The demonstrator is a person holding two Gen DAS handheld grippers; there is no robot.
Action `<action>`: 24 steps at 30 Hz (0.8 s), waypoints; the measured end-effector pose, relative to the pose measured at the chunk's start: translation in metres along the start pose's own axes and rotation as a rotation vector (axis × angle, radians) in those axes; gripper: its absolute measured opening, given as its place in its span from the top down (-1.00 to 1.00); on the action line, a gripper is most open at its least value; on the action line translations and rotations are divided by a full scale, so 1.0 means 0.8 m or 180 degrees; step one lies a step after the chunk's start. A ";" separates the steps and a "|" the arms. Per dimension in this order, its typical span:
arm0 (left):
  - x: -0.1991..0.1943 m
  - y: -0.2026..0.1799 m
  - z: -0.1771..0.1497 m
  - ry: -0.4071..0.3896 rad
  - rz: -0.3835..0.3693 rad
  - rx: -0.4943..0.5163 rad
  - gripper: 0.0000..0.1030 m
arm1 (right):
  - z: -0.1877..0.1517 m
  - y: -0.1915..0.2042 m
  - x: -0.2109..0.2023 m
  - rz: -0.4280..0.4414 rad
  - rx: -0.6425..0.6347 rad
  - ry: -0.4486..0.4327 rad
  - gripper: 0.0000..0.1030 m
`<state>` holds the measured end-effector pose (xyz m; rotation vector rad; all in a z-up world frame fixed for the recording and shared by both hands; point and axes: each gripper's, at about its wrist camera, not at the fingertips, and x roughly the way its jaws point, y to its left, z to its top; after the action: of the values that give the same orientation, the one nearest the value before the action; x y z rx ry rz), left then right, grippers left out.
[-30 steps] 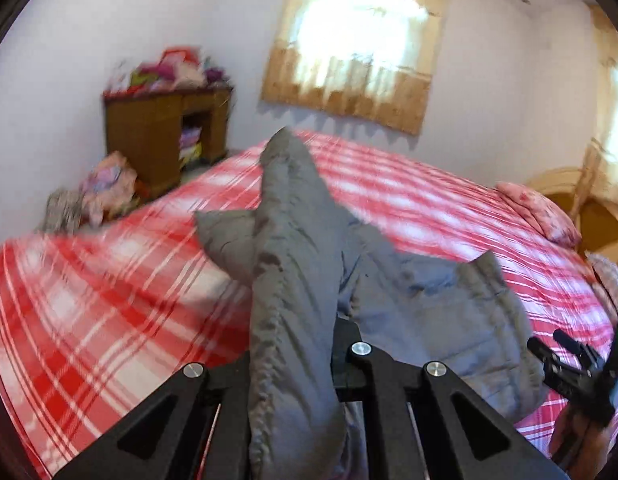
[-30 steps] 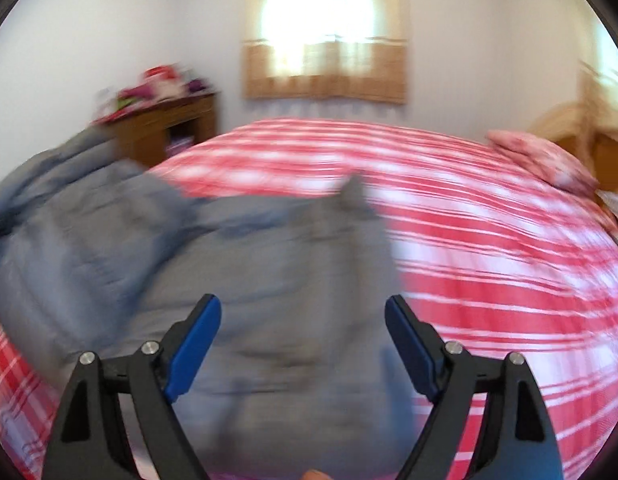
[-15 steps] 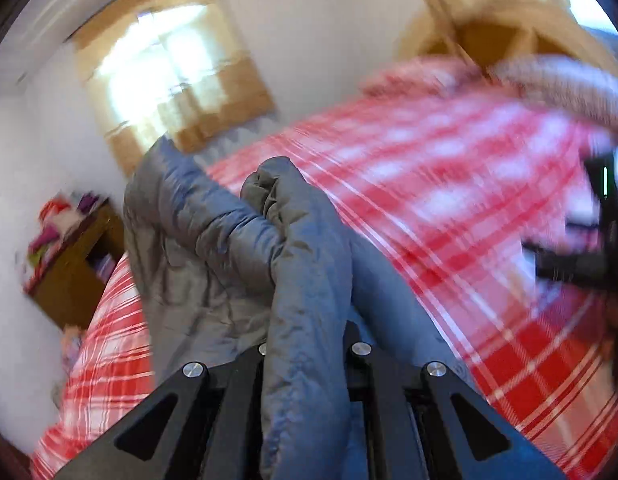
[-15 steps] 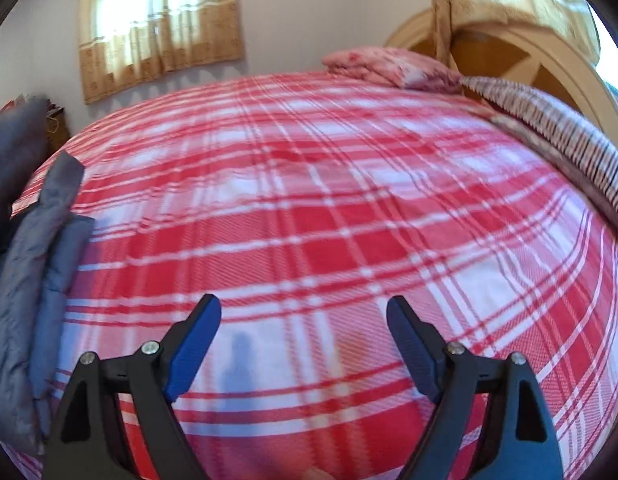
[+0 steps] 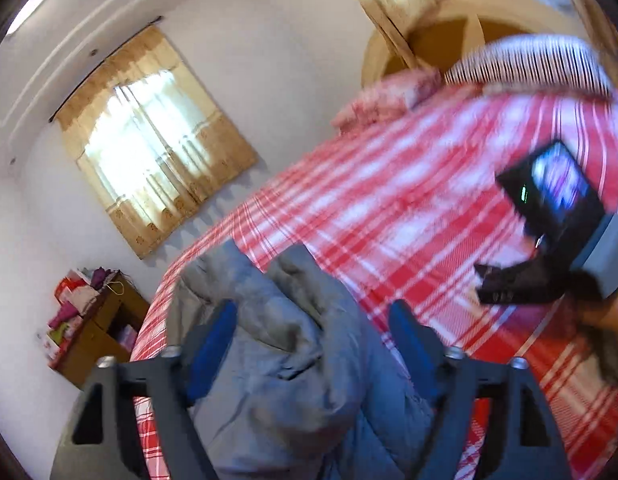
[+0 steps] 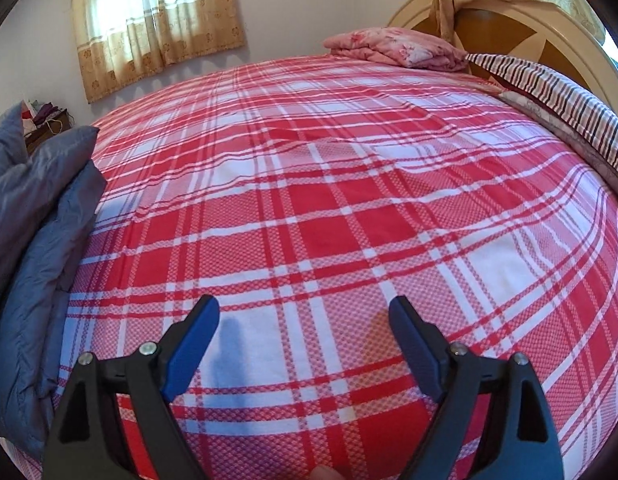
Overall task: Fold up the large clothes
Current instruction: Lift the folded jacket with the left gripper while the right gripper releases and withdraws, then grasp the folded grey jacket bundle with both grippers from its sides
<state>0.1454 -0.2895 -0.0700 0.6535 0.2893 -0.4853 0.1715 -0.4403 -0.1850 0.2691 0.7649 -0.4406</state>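
Note:
A grey-blue padded jacket (image 5: 301,364) lies bunched on the red plaid bed sheet (image 5: 409,208). My left gripper (image 5: 313,340) is over it and its jaws are opening. The jacket's folds sit between the blue pads (image 5: 213,340), which do not press on them. The left wrist view is tilted and blurred. In the right wrist view, my right gripper (image 6: 305,320) stands open just above bare sheet (image 6: 317,184), with nothing between its fingers. The jacket (image 6: 41,220) lies piled at that view's left edge. The right gripper's camera unit (image 5: 557,200) shows at the right of the left wrist view.
A folded pink blanket (image 6: 393,46) and a striped pillow (image 6: 549,92) lie by the arched headboard (image 6: 509,20). A wooden desk (image 5: 97,336) piled with clothes stands beyond the bed's far corner. A curtained window (image 6: 157,20) is on the back wall.
My left jaws were shut on a fold of the jacket and now stand wide apart. The left view rolled and swung toward the headboard. My right gripper swung off the jacket onto bare sheet, then stayed still.

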 end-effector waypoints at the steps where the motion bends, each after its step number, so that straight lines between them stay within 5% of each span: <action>1: -0.007 0.012 0.002 -0.0006 0.0014 -0.0033 -0.60 | 0.004 0.001 -0.003 -0.0011 -0.0003 -0.0012 -0.72; 2: -0.011 0.023 0.003 -0.0010 0.0027 -0.0064 -0.61 | 0.011 0.003 -0.011 -0.0025 -0.0005 -0.0034 -0.69; 5: 0.001 0.083 -0.010 0.0140 0.0220 -0.0335 -0.65 | 0.043 0.025 -0.031 0.0069 -0.0118 -0.0054 -0.16; 11: 0.092 0.250 -0.090 0.1025 0.1201 -0.1470 -0.65 | 0.122 0.137 -0.083 0.0313 -0.0542 -0.0343 -0.14; 14: 0.125 0.307 -0.127 0.1273 0.1408 -0.1960 -0.65 | 0.156 0.228 -0.103 0.0383 -0.0891 -0.0347 -0.06; 20: 0.165 0.323 -0.143 0.1349 0.1433 -0.2321 -0.65 | 0.161 0.353 -0.075 0.0258 -0.1156 -0.0228 0.17; 24: 0.175 0.311 -0.145 0.1225 0.1079 -0.2541 -0.65 | 0.132 0.380 -0.023 0.0086 -0.1194 -0.0141 0.21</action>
<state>0.3808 -0.0909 -0.0882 -0.0019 0.6764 0.1052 0.3684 -0.2100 -0.0751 -0.0805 0.7837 -0.2693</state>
